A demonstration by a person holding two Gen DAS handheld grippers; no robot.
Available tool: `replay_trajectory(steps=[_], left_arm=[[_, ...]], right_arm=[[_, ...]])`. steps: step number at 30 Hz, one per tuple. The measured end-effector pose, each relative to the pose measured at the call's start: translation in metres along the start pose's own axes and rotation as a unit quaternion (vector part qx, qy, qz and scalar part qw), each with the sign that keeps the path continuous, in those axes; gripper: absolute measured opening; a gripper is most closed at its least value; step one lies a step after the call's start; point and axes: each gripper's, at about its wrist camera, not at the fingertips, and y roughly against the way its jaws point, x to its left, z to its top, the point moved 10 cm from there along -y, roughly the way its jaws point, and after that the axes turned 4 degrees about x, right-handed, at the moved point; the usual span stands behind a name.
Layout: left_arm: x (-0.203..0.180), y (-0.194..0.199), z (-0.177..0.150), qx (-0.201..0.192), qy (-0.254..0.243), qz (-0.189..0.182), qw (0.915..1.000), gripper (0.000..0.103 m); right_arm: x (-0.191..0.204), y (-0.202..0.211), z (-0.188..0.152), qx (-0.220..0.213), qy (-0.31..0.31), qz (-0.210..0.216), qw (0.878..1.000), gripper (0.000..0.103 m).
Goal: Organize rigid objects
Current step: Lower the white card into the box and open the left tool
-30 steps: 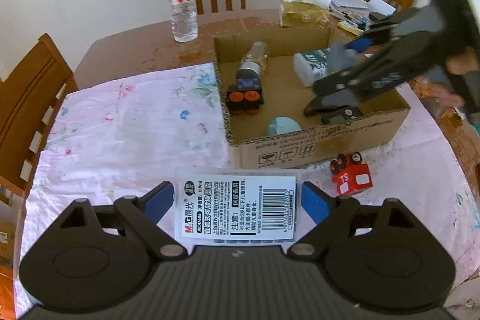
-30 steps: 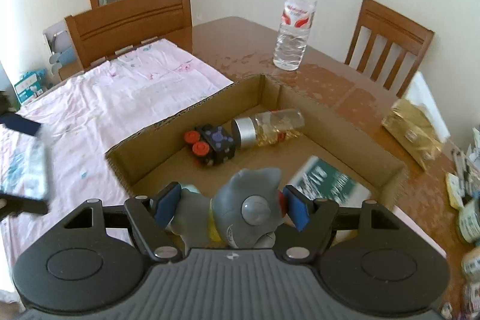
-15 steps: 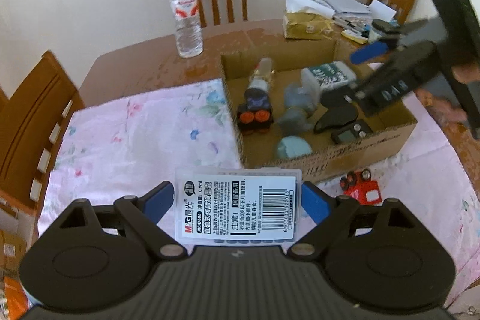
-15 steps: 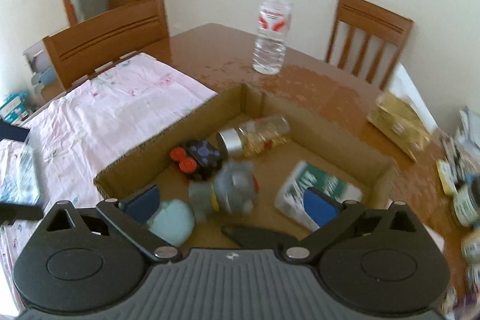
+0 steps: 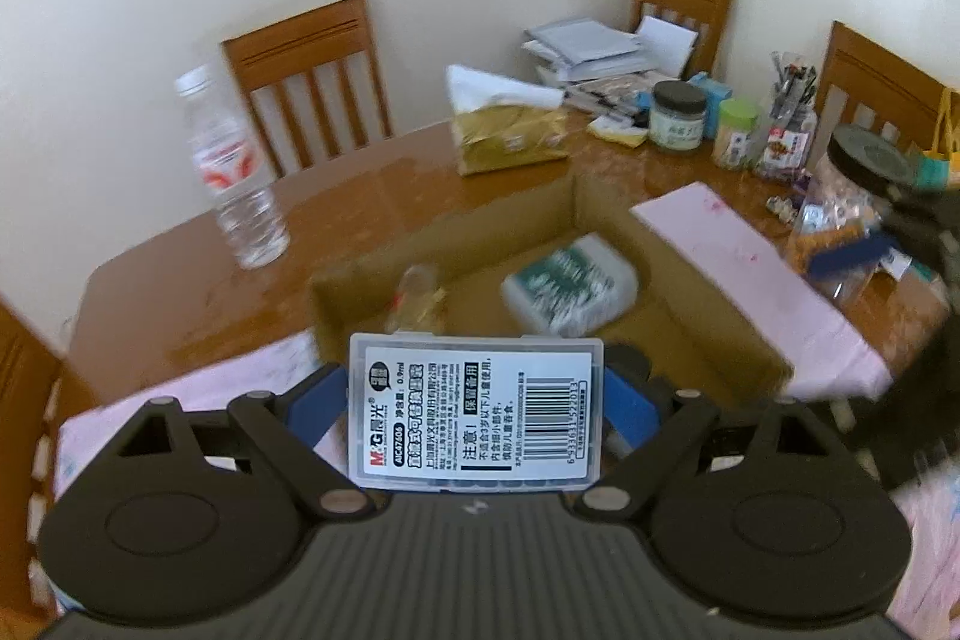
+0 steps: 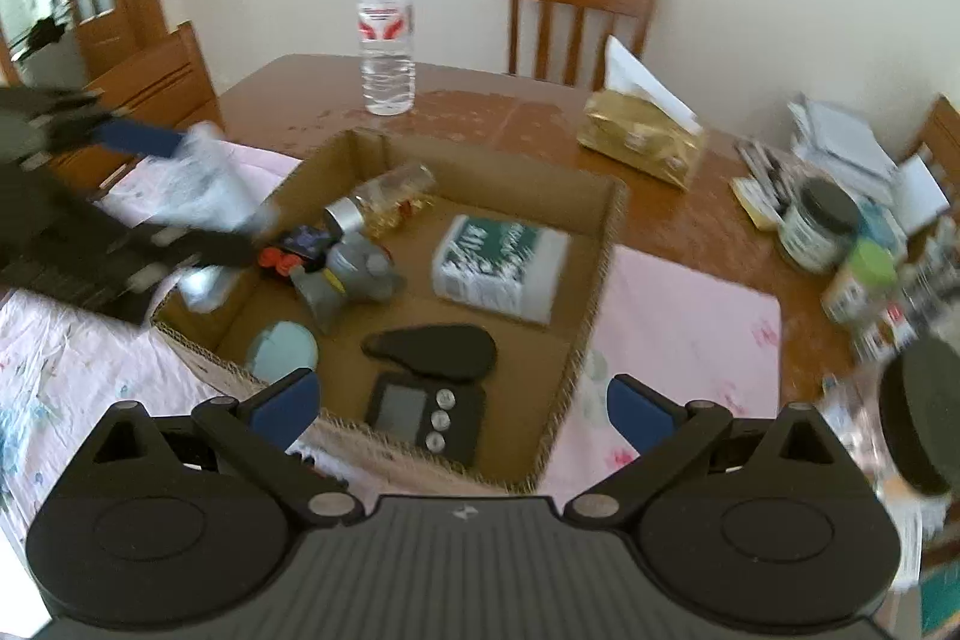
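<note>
My left gripper point(image 5: 474, 400) is shut on a clear plastic case with a white barcode label point(image 5: 475, 409), held above the near left wall of the cardboard box point(image 5: 690, 292). In the right wrist view that case point(image 6: 204, 187) hangs blurred over the box's left edge point(image 6: 198, 346). My right gripper point(image 6: 459, 403) is open and empty above the box's near wall. In the box lie a grey toy figure point(image 6: 348, 274), a glass jar point(image 6: 384, 202), a black-and-orange toy point(image 6: 297, 247), a white-green pack point(image 6: 498, 268), a teal disc point(image 6: 282, 349), a black case point(image 6: 432, 349) and a small scale point(image 6: 429, 415).
A water bottle point(image 6: 386, 34) and a gold tissue pack point(image 6: 642, 145) stand behind the box on the wooden table point(image 6: 480, 112). Jars, pens and papers point(image 6: 840, 220) crowd the right side. A pink floral cloth point(image 6: 678, 316) lies under the box. Chairs surround the table.
My right gripper let go of the grey toy figure in the box, opened and pulled back. My left gripper carried the plastic case right and forward over the box's left wall.
</note>
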Motion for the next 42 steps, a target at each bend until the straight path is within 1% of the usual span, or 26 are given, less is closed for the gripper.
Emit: replay_trajectory(steps=[5, 8, 10, 14, 17, 20, 24, 28, 29, 30, 32, 36, 42], left_arm=[[-0.015, -0.045, 0.037, 0.012, 0.001, -0.026, 0.9996, 0.09], [-0.023, -0.073, 0.056, 0.015, -0.001, -0.025, 0.9996, 0.09], [-0.028, -0.093, 0.066, 0.024, 0.002, -0.027, 0.9993, 0.09], [-0.031, -0.126, 0.078, 0.043, 0.011, -0.027, 0.9987, 0.09], [-0.034, -0.143, 0.081, 0.05, 0.007, -0.023, 0.9984, 0.09], [-0.034, -0.154, 0.081, 0.055, 0.015, -0.019, 0.9982, 0.09], [-0.032, -0.158, 0.081, 0.058, 0.035, -0.022, 0.9974, 0.091], [-0.032, -0.153, 0.082, 0.058, 0.033, -0.019, 0.9976, 0.091], [-0.033, -0.15, 0.083, 0.053, 0.03, -0.019, 0.9979, 0.092], [-0.033, -0.147, 0.084, 0.049, 0.027, -0.019, 0.9983, 0.095], [-0.032, -0.14, 0.085, 0.041, 0.023, -0.014, 0.9988, 0.097], [-0.027, -0.126, 0.088, 0.028, 0.023, -0.005, 0.9993, 0.097], [-0.026, -0.098, 0.083, 0.016, 0.016, -0.005, 0.9997, 0.098]], right_arm=[[-0.006, 0.012, -0.014, -0.006, -0.018, -0.017, 1.0, 0.103], [-0.01, 0.019, -0.021, -0.008, -0.033, -0.031, 0.999, 0.103], [-0.014, 0.023, -0.026, -0.009, -0.047, -0.035, 0.998, 0.103], [-0.022, 0.029, -0.036, -0.008, -0.062, -0.05, 0.997, 0.103], [-0.028, 0.032, -0.042, -0.006, -0.071, -0.062, 0.996, 0.103], [-0.034, 0.034, -0.046, -0.005, -0.085, -0.066, 0.994, 0.103], [-0.039, 0.037, -0.048, -0.007, -0.09, -0.071, 0.993, 0.103], [-0.04, 0.038, -0.047, -0.01, -0.09, -0.07, 0.993, 0.103], [-0.04, 0.039, -0.047, -0.01, -0.089, -0.071, 0.993, 0.103], [-0.039, 0.039, -0.046, -0.011, -0.088, -0.071, 0.994, 0.103], [-0.037, 0.039, -0.046, -0.012, -0.085, -0.069, 0.994, 0.103], [-0.031, 0.043, -0.044, -0.017, -0.078, -0.065, 0.995, 0.103], [-0.024, 0.046, -0.05, -0.016, -0.068, -0.066, 0.995, 0.103]])
